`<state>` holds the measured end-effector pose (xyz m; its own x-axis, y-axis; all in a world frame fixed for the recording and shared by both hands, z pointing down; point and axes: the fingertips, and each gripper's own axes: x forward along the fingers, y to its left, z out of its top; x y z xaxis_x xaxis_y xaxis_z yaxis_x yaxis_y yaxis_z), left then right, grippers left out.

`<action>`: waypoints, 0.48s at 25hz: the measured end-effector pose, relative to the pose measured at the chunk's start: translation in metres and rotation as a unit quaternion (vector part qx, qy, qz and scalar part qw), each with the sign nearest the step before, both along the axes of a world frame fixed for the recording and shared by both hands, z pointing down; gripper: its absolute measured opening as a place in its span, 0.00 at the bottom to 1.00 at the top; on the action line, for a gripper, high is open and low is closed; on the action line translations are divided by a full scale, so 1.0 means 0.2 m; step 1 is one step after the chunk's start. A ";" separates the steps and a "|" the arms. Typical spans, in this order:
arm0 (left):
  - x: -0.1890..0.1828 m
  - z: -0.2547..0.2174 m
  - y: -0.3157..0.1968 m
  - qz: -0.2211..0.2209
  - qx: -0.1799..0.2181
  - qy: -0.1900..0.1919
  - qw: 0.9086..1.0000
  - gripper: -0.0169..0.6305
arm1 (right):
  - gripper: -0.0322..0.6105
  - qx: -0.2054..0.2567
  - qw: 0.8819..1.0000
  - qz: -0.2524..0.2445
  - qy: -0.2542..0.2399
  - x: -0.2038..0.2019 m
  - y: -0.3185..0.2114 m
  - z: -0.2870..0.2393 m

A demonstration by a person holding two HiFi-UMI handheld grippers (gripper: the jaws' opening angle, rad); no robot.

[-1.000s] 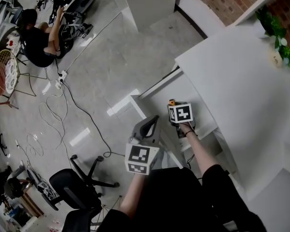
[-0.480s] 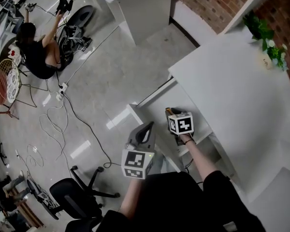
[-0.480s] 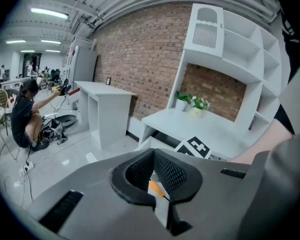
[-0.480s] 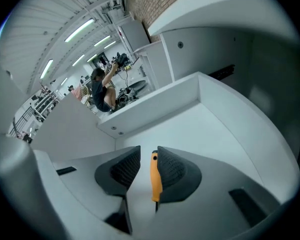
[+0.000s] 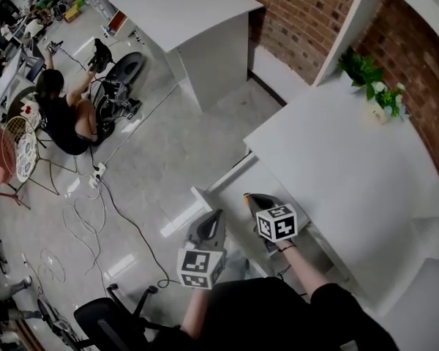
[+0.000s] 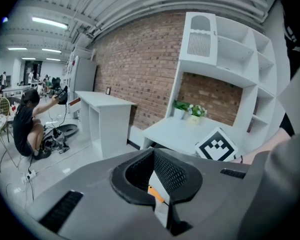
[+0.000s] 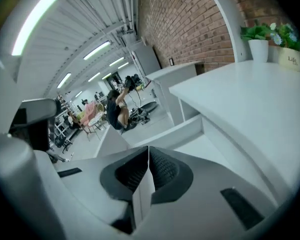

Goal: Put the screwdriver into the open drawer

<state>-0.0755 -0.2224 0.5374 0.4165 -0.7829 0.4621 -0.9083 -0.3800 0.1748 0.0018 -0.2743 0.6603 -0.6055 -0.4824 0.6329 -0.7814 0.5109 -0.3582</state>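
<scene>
The open white drawer [image 5: 233, 175] juts out from under the white desk [image 5: 336, 163]. A small orange piece [image 5: 246, 195], seemingly the screwdriver's handle, shows in the drawer just at the tip of my right gripper [image 5: 253, 199]; the rest of it is hidden. In the right gripper view the right gripper [image 7: 149, 149] is shut with nothing between its pads, above the drawer's wall [image 7: 182, 130]. My left gripper [image 5: 216, 216] hangs left of the drawer's front, shut and empty [image 6: 153, 151]; the same orange bit [image 6: 155, 194] peeks below its jaws.
A person [image 5: 58, 115] sits on the floor by a bicycle at far left, with cables [image 5: 80, 196] trailing across the floor. An office chair [image 5: 106, 320] stands at lower left. A second white desk [image 5: 190, 13] and a potted plant [image 5: 369, 79] stand by the brick wall.
Both grippers have lifted, the right one more, coming up out of the drawer. The head view has tilted up and takes in more of the room.
</scene>
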 end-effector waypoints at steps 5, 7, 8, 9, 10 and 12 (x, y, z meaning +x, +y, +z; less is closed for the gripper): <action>0.01 -0.13 0.04 0.005 0.024 0.003 1.000 0.04 | 0.08 0.044 0.998 0.006 -0.044 0.03 0.05 -0.29; 0.01 -0.19 0.05 0.008 0.036 0.003 0.999 0.04 | 0.08 0.062 0.996 0.007 -0.061 0.05 0.07 -0.40; 0.01 -0.21 0.05 0.008 0.042 0.003 0.999 0.04 | 0.08 0.071 0.995 0.007 -0.068 0.05 0.08 -0.46; 0.01 -0.24 0.05 0.008 0.048 0.003 0.999 0.04 | 0.08 0.080 0.994 0.008 -0.076 0.06 0.09 -0.51; 0.01 -0.27 0.06 0.007 0.054 0.003 0.999 0.04 | 0.08 0.090 0.993 0.008 -0.082 0.07 0.10 -0.56; 0.00 -0.32 0.05 0.006 0.067 0.004 0.998 0.04 | 0.07 0.110 0.990 0.010 -0.093 0.09 0.10 -0.66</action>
